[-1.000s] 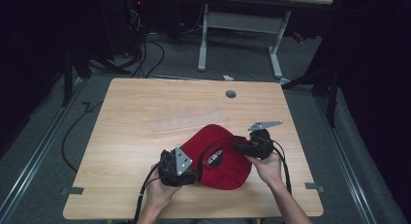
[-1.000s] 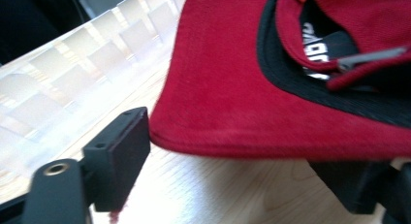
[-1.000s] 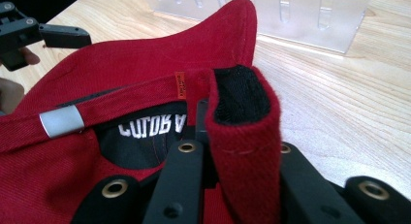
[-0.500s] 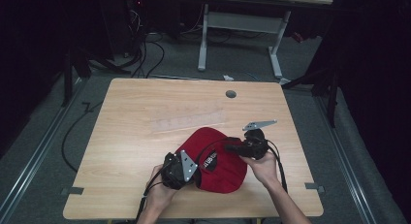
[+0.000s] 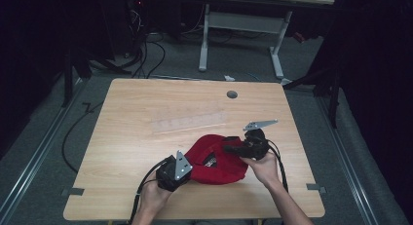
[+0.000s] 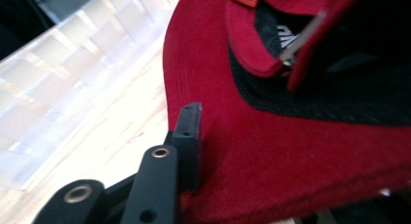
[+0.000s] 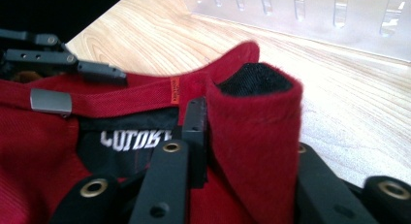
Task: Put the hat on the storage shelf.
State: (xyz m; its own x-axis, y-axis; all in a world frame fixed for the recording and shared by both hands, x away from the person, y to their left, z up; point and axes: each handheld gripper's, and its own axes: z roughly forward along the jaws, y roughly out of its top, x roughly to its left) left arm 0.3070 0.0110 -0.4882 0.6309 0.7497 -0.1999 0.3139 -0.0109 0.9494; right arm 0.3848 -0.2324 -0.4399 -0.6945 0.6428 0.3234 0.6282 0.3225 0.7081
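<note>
A red cap with a black lining lies crumpled near the table's front edge. At the cap's left rim, my left gripper has just been closing. One finger presses on the red fabric and the other is hidden under it. My right gripper sits at the cap's right side. Its jaws have just been opening, and a rounded fold of red fabric stands loosely between them. The cap's metal buckle and strap show beside the left gripper's jaws.
A clear plastic strip with slots lies on the wooden table just beyond the cap. A round cable hole is near the far edge. Cables trail off the front edge from both grippers.
The left gripper's jaws closed onto the cap's left rim. The cap went from a rounded dome to a crumpled shape with its lining showing. Both hands stayed roughly in place.
</note>
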